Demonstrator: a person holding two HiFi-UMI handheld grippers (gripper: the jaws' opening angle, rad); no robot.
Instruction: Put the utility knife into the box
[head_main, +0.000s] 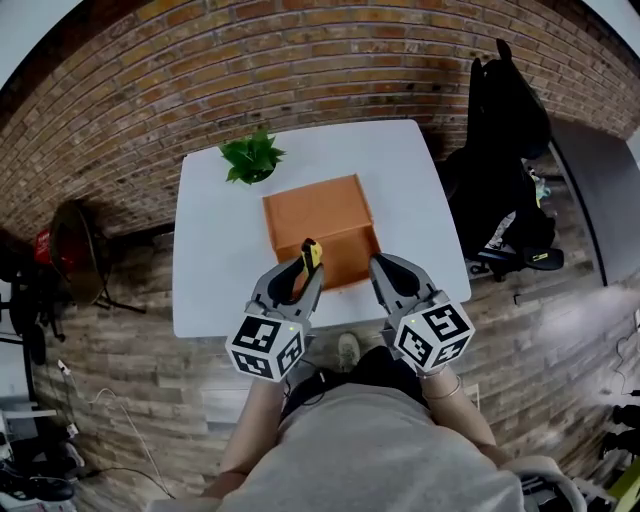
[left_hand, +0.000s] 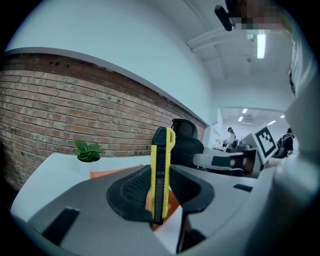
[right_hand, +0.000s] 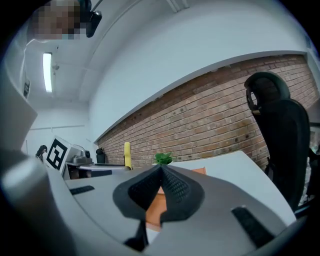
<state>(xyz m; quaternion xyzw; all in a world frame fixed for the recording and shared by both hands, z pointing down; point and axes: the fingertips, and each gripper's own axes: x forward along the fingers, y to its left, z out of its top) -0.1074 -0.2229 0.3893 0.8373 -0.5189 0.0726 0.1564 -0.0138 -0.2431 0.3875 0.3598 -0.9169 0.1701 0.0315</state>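
Left gripper (head_main: 305, 268) clamped on upright utility knife (left_hand: 160, 170), right gripper (head_main: 383, 268) closed, empty; box (head_main: 318, 212) at 12 o'clock, so carry knife forward over centre and lower before releasing.

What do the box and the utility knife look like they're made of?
Box: flat matte orange-brown panels, likely wood or fibreboard; cardboard possible.
Utility knife: yellow body with black ribbed strip, smooth moulded look, probably plastic.
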